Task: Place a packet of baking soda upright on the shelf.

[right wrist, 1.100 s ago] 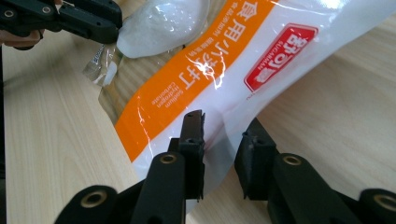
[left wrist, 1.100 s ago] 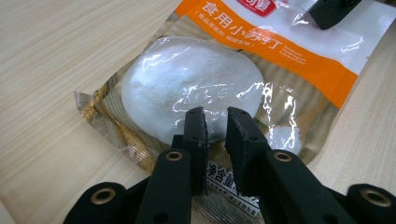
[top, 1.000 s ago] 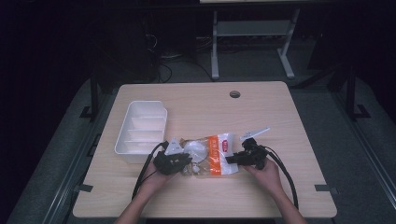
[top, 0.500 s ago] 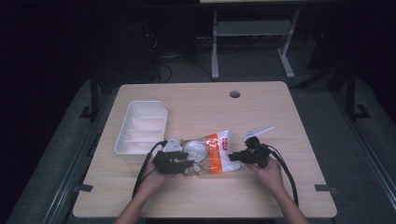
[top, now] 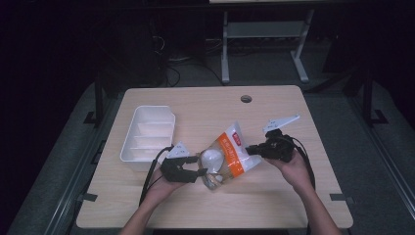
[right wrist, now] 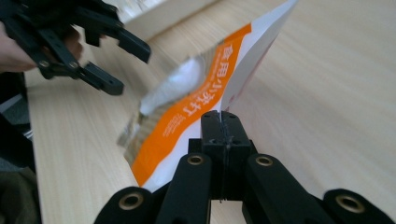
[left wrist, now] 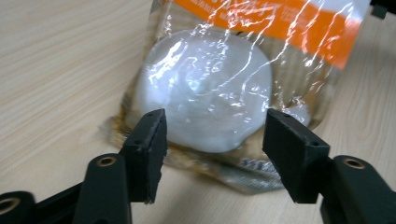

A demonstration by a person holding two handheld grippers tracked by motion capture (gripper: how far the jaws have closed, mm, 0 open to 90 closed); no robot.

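Observation:
A clear plastic bag (top: 229, 155) with an orange printed band holds a white round lump (left wrist: 205, 93). My right gripper (top: 250, 149) is shut on the bag's right end and holds that end up off the table, so the bag (right wrist: 187, 112) slopes down to the left. In the right gripper view its jaws (right wrist: 223, 116) are pinched together on the bag's white edge. My left gripper (top: 201, 170) is open and its jaws have just been opening. Its pads stand either side of the bag's lower end (left wrist: 212, 135) without pressing on it.
A white divided tray (top: 147, 137) sits left of the bag, close behind my left hand. The wooden table (top: 220, 107) has a cable hole (top: 246, 98) near its far edge. Cables trail from both grippers toward the front edge.
My right gripper has risen with the bag's end, tilting the bag up. My left gripper's jaws have spread and let go of the bag; that hand stayed put.

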